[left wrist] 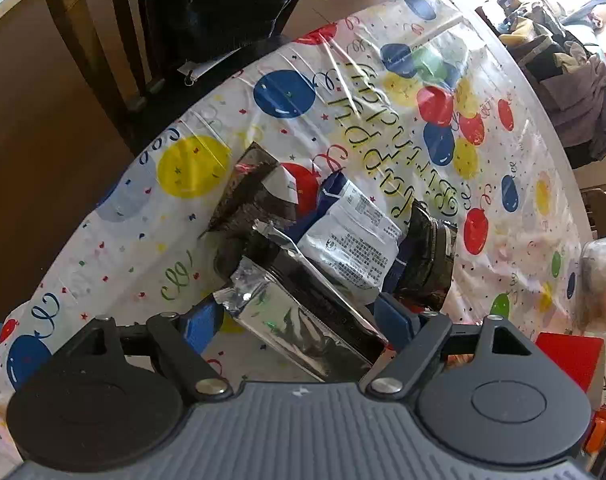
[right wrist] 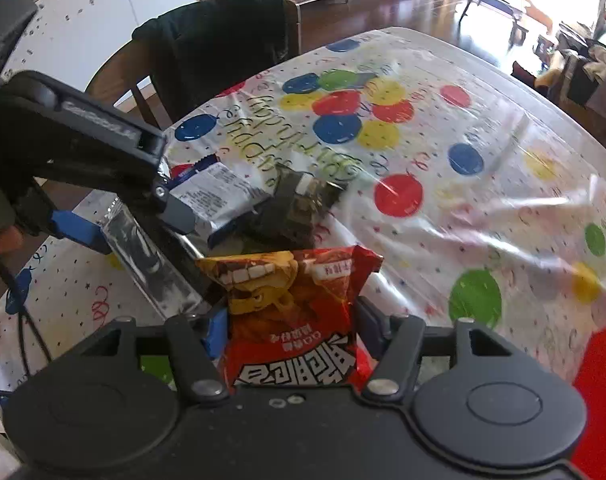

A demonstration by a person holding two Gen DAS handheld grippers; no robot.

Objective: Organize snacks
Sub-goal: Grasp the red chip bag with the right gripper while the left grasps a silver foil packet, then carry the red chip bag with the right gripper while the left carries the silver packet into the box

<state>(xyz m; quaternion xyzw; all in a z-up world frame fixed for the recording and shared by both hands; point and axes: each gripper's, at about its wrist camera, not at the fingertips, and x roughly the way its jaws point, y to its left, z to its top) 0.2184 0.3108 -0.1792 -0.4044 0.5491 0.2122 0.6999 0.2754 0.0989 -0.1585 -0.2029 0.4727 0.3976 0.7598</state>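
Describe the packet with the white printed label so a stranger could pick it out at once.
Start at the round table under the balloon-print birthday cloth. Near the edge by the chair draped in dark clothing lies a small cluster of snack packets. The white-label packet lies in its middle, dark blue with a white back panel of fine black print, while its neighbours are shiny silver or black.

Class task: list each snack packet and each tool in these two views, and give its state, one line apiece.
Left tool: astride the silver packet; grip unclear.
Right tool: shut on the red packet.
Silver packet: sealed, between the left tool's fingers.
Red packet: sealed, held.
White-label packet: sealed, lying label up.
Dark packet: lying, crumpled.
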